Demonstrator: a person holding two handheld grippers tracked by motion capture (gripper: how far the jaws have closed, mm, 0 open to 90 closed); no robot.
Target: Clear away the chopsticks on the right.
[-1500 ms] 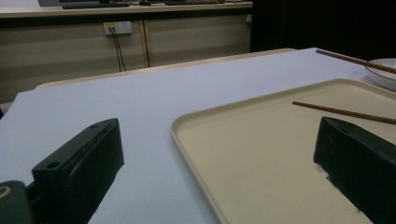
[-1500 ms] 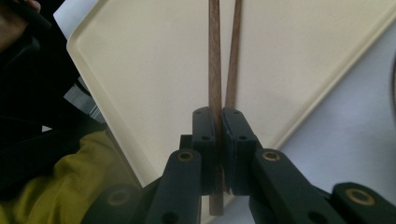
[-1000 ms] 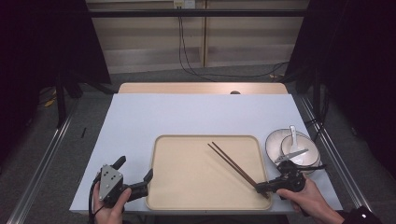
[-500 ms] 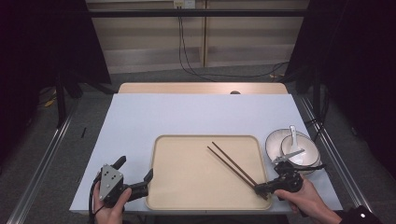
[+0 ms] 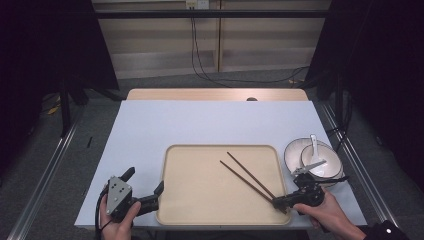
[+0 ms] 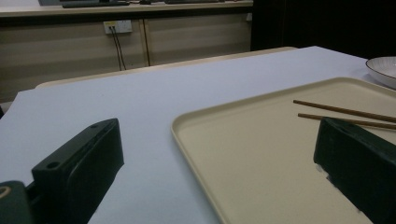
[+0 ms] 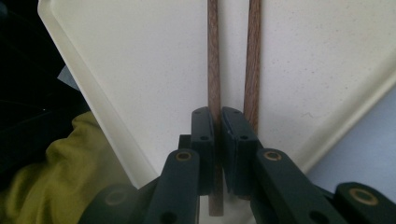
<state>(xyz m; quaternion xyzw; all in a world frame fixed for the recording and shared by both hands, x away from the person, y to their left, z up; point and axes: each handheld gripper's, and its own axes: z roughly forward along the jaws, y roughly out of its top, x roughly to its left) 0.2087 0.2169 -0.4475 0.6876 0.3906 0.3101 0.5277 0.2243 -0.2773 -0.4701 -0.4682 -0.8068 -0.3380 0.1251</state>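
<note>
Low right in the high view, right gripper (image 5: pixel 281 201) jaws clenched on one chopstick (image 7: pixel 214 70) of the pair lying on the tray (image 5: pixel 200 200), bowls (image 5: pixel 300 152) with a spoon (image 5: pixel 314 145) just beside; left gripper (image 5: pixel 147 192) jaws released, straddling the tray's edge on the counter (image 5: pixel 210 122).

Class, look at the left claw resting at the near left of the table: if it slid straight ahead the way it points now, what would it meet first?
Probably the tray. The left claw points toward it with jaws open, one jaw already over the tray's near rim in the left gripper view. Farther along lie the chopsticks; depth is hard to judge.
</note>
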